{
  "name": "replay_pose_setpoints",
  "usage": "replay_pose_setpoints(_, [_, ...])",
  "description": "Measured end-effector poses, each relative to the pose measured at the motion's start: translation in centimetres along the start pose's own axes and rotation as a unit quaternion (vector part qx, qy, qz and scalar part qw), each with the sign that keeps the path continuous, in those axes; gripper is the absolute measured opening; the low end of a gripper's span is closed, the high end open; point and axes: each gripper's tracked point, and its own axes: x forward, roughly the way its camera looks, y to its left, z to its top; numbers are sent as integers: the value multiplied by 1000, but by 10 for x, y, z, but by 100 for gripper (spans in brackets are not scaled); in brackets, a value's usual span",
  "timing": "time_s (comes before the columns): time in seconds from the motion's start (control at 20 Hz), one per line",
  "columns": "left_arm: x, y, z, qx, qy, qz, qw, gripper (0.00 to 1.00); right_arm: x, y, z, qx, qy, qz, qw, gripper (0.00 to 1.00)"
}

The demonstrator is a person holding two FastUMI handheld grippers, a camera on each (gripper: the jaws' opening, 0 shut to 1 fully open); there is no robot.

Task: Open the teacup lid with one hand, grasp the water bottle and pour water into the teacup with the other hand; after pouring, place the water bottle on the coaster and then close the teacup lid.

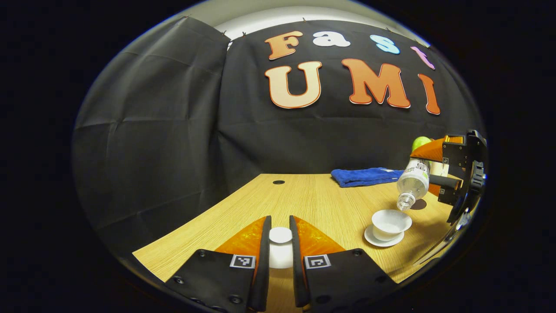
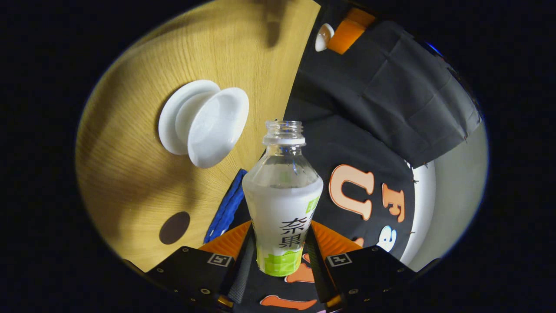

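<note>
My left gripper [image 1: 280, 221] is shut on the small white teacup lid [image 1: 280, 237], held above the wooden table [image 1: 312, 200]. To its right, the open white teacup [image 1: 391, 222] stands on its saucer [image 1: 377, 241]. The uncapped water bottle [image 1: 412, 180] is tilted mouth-down just over the cup's rim, gripped by my right gripper [image 1: 451, 182]. In the right gripper view, my right gripper [image 2: 281, 232] is shut on the bottle [image 2: 282, 195]. The teacup [image 2: 215, 126] lies beyond the bottle's mouth and to its left. A dark round coaster [image 2: 174, 228] is close by. I cannot make out a stream of water.
A folded blue cloth [image 1: 365, 176] lies at the back of the table, past the cup. A small cable hole [image 1: 278, 182] sits near the table's far edge. My left gripper with the lid [image 2: 324, 37] shows far off in the right gripper view.
</note>
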Motion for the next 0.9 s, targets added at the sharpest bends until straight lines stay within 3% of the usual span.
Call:
replay_pose_setpoints(0.2, [1, -1, 2, 1, -1, 1, 1000, 27, 0, 19, 3, 128, -2, 38, 991, 65])
replay_pose_setpoints(0.4, [0, -9, 6, -3, -4, -7, 1000, 27, 7, 20, -16, 277, 23, 43, 960, 65])
replay_pose_setpoints(0.55, [0, -19, 13, -6, -11, -17, 1000, 24, 5, 14, -48, 384, 61, 23, 921, 65])
replay_pose_setpoints(0.9, [-2, -49, 28, 3, -27, -39, 999, 27, 23, 24, -117, 578, 114, 9, 808, 65])
